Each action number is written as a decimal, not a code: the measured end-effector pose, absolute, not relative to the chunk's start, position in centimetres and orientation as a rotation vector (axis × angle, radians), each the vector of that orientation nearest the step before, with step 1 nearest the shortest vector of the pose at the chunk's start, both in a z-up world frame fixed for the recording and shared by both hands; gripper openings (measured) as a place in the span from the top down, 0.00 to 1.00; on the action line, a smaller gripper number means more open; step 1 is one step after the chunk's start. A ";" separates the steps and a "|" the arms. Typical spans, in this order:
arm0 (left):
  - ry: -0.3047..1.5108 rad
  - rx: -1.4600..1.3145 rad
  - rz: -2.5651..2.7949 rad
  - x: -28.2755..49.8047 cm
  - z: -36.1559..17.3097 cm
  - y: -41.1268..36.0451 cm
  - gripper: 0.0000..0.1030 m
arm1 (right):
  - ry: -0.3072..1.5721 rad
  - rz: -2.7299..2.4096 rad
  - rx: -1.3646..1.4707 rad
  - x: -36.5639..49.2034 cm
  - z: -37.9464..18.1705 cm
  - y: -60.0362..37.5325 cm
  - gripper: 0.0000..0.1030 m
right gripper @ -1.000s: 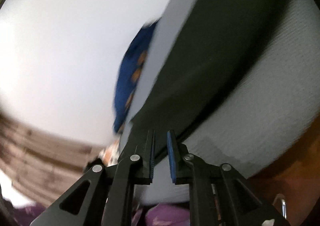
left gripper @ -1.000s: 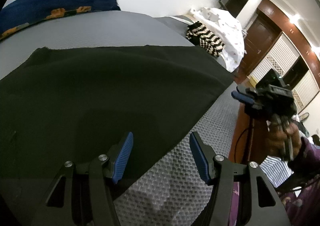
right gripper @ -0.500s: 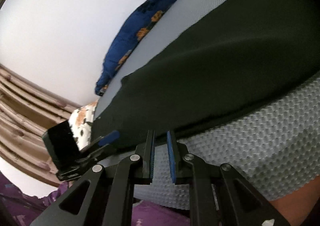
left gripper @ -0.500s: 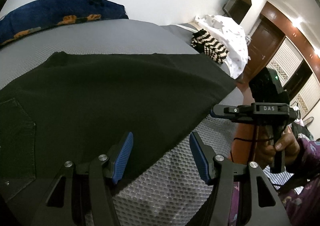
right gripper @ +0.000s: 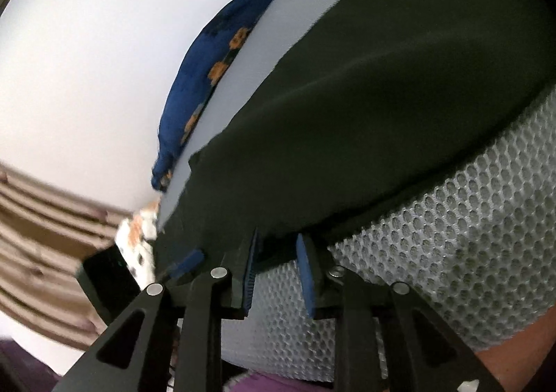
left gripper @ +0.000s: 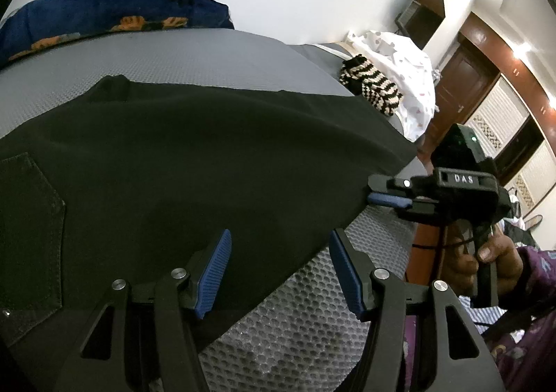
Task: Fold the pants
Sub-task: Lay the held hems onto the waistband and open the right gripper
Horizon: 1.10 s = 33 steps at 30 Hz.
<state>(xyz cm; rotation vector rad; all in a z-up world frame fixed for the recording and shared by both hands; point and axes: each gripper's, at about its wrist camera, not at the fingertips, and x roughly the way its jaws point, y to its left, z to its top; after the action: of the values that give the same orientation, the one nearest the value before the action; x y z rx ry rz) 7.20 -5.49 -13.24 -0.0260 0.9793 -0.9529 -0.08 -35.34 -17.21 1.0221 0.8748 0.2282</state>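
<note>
The right tongs (right gripper: 276, 270) are standing slightly apart, having just been opening, and the near edge of the black pants (left gripper: 194, 163) is lying right at their tips. The cloth seems to be crossing the mouth of the gap, though whether it is sitting between the blue pads or only above them I cannot tell, since the edge is blurring there. If they are closing from here, they may be catching only the top layer of the doubled fabric, or pinching the honeycomb mattress cover (right gripper: 434, 239) together with the hem, so the fold would be dragging the cover or splitting the layers.

The left tongs (left gripper: 278, 270) are held apart with nothing between them. In the left wrist view the edge of the pants is running diagonally past them, with the left pad lying over the dark cloth and the right pad over the bare mattress cover. A closing here would risk sliding off the edge or gripping nothing.

The pants are lying spread flat on the bed, filling the view from 9 o'clock to 2 o'clock of the left tongs, with a back pocket at 9 o'clock. The right tongs (left gripper: 385, 197) are showing at 3 o'clock in that view, at the far corner of the cloth. Uneven lifting by the two hands would be skewing the fold.
</note>
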 end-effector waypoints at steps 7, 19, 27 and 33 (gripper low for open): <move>0.969 -0.030 -0.951 7.2 -13.0 -5.1 0.42 | 0.905 0.157 1.070 0.0 -18.0 -35.6 0.97; 0.958 -0.046 -0.889 8.0 -13.1 -3.3 0.42 | 1.005 0.211 1.239 -1.3 -19.2 -37.8 0.89; 0.895 0.014 -0.857 8.6 -12.5 -3.0 0.42 | 0.939 0.548 0.571 1.2 -6.1 -33.9 0.60; 0.931 -0.090 -0.799 9.8 -13.8 -1.3 0.42 | 0.873 0.849 0.270 13.5 -3.7 -28.4 0.47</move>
<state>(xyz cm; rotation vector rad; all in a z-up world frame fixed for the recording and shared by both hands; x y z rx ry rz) 9.83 -1.28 -13.80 -0.0895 0.9308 -0.7992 13.48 -28.44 -3.68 0.2702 0.8732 0.8491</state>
